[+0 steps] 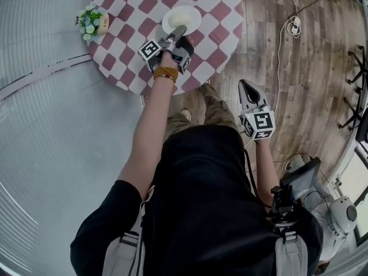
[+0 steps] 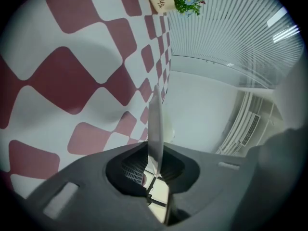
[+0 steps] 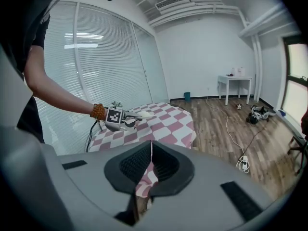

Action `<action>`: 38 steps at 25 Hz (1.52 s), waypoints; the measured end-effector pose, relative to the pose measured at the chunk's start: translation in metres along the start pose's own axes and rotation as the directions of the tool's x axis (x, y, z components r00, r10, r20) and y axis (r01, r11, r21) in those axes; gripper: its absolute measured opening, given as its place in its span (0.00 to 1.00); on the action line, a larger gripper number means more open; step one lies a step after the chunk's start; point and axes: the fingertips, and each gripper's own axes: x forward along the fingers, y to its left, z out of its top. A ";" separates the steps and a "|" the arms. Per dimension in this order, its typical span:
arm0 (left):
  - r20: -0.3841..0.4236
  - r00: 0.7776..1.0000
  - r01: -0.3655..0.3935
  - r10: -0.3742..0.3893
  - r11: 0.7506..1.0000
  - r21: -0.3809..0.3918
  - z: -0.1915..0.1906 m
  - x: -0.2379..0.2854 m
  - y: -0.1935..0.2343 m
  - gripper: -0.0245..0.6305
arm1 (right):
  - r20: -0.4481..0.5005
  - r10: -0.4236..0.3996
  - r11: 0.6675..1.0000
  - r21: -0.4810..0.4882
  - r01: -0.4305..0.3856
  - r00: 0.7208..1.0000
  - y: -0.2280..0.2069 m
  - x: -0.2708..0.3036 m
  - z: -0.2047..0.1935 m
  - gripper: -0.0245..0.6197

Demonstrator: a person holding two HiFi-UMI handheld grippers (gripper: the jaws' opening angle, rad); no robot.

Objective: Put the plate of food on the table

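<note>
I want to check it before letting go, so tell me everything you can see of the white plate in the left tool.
The plate is round, white and smooth, ceramic by its look, with a pale mound of food in its middle. It sits level over the red-and-white checkered table. The left tool is shut on its near rim, which shows edge-on between the jaws in the left gripper view. Whether its base rests on the cloth cannot be told.

The plate (image 1: 183, 17) is sitting over the tabletop (image 1: 129, 7) with the left gripper (image 1: 177, 33) clamping its near rim, the flower pot (image 1: 92, 23) is standing at the left edge, and the right gripper (image 1: 246, 88) is hanging off the tabletop's near right side, above the floor (image 1: 310, 85).
</note>
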 end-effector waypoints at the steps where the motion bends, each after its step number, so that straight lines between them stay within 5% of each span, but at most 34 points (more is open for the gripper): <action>1: 0.006 1.000 -0.013 0.013 1.000 -0.004 0.004 0.003 0.006 0.08 | -0.010 -0.005 1.000 0.004 0.005 1.000 -0.003 -0.003 -0.003 0.06; 11: 0.011 0.999 0.052 -0.051 0.995 -0.090 0.014 0.043 -0.003 0.08 | -0.068 -0.033 0.999 0.041 0.035 0.997 -0.008 -0.010 -0.024 0.06; 20: -0.064 0.990 -0.129 0.125 0.990 -0.056 0.009 0.064 0.029 0.08 | -0.088 -0.017 0.998 0.063 0.022 0.996 0.014 -0.010 -0.029 0.06; 38: -0.075 0.990 -0.127 0.120 0.988 -0.093 0.004 0.057 0.044 0.08 | -0.092 -0.021 0.997 0.072 0.027 0.996 0.010 -0.009 -0.030 0.06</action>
